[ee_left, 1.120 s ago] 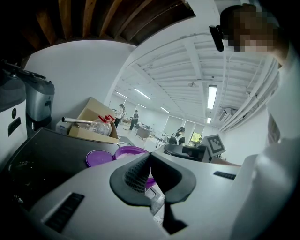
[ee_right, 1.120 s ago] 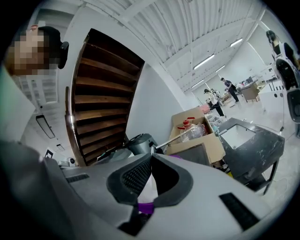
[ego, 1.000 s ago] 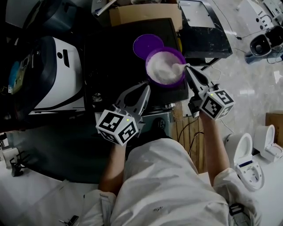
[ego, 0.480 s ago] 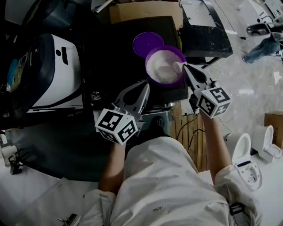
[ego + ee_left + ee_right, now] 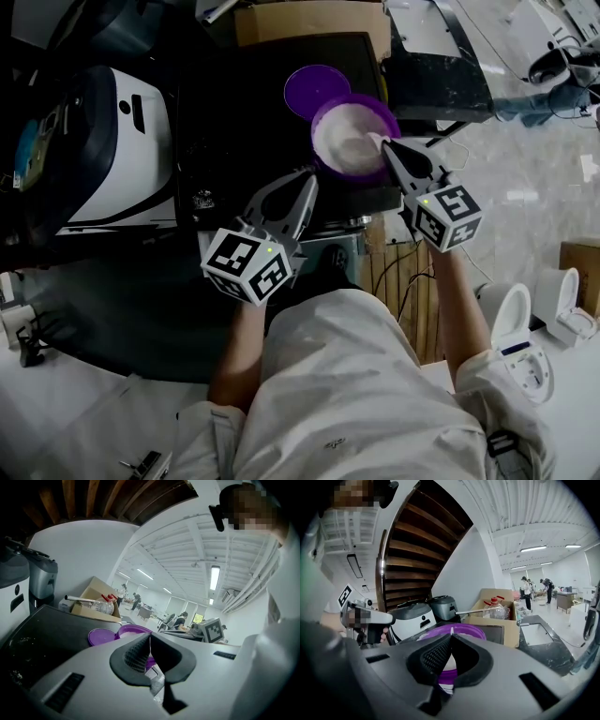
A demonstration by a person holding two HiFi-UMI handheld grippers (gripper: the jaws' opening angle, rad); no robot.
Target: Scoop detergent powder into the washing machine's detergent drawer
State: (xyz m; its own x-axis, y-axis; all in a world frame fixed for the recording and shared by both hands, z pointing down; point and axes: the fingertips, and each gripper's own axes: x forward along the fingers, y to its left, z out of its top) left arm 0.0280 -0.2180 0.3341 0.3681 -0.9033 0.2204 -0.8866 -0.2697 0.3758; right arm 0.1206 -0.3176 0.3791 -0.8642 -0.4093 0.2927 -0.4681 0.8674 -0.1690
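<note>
A purple tub point(image 5: 328, 112) of white detergent powder stands on the black top point(image 5: 234, 112) of the machine, its purple lid point(image 5: 314, 86) lying just behind it. My right gripper point(image 5: 386, 147) reaches over the tub's right rim, shut on a white scoop point(image 5: 374, 141) whose bowl is down in the powder. In the right gripper view the tub point(image 5: 461, 631) sits just past the shut right gripper point(image 5: 451, 641). My left gripper point(image 5: 307, 185) hovers left of the tub near the top's front edge, shut and holding nothing; its own view shows the tub point(image 5: 136, 630) and lid point(image 5: 101, 637).
A white and black appliance point(image 5: 112, 150) sits left of the black top. A cardboard box point(image 5: 309, 23) with bottles stands behind it, and a dark counter point(image 5: 436, 75) lies to the right. A grey compartment point(image 5: 337, 251) shows under the top's front edge.
The right gripper has drawn the scoop a little left and lower into the powder. The left gripper has hardly moved.
</note>
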